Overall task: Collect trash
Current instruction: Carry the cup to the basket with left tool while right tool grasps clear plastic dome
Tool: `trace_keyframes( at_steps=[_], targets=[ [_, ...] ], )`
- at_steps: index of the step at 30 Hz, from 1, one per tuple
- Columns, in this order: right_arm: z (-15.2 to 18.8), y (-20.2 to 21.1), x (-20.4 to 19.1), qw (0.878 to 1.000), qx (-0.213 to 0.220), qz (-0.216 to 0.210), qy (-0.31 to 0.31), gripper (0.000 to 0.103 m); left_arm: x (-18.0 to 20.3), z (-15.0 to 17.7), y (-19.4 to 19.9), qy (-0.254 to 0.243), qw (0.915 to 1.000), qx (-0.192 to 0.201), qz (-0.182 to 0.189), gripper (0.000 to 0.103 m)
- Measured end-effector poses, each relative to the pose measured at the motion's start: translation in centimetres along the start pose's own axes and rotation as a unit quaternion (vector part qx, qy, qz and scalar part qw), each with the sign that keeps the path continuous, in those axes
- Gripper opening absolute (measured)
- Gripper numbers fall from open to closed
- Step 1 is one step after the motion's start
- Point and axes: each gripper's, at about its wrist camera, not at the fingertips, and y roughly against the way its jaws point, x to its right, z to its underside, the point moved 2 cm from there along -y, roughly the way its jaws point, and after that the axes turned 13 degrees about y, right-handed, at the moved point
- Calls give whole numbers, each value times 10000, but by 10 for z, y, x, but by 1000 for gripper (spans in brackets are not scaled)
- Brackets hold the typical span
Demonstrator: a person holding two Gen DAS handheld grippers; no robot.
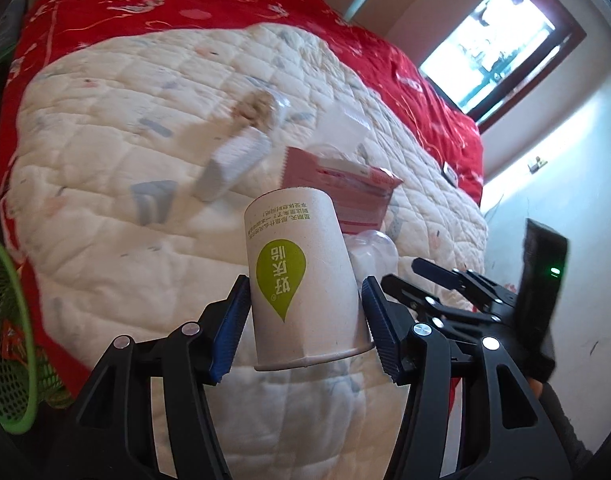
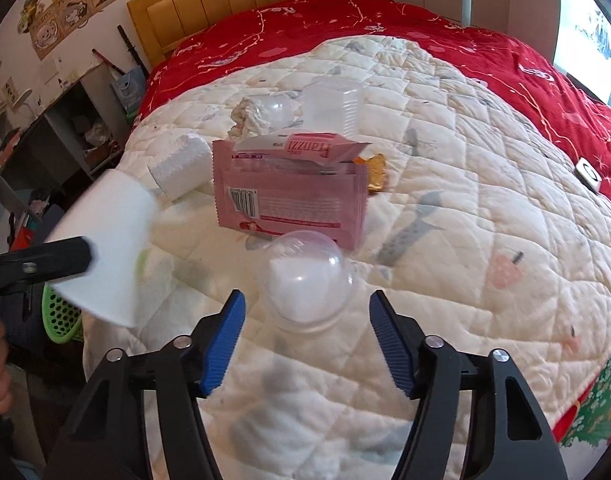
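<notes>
My left gripper [image 1: 305, 296] is shut on an upturned beige paper cup [image 1: 301, 280] with a green logo, its blue pads pressing both sides. The right wrist view shows that cup [image 2: 105, 248] blurred at the left, held off the quilt. My right gripper [image 2: 308, 298] stands open, tilted down over the bed. A clear plastic dome lid [image 2: 309, 280] sits on the quilt between its fingertips, and neither pad touches it. A pink wafer packet [image 2: 289, 196] lies just beyond the dome.
Farther up the white quilt [image 2: 465, 200] lie a styrofoam block [image 2: 181, 164], crumpled tissue [image 2: 245, 116], a clear plastic tub [image 2: 333, 104] and a gold wrapper [image 2: 375, 176]. A green mesh basket [image 1: 9, 340] stands beside the bed at left. A red blanket [image 2: 425, 28] covers the far side.
</notes>
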Motion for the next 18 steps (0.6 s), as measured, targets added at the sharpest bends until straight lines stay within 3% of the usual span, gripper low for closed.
trace_keyframes(
  at_steps=[11,18],
  targets=[
    [-10,-28,-11,9991,-214,294,234,56,-62,-6,65,442,9970,611,-191,56],
    [-14,-34,-10,9987,-249,388,201,54,-103,-6,99,676,9922,919,-505,56]
  ],
)
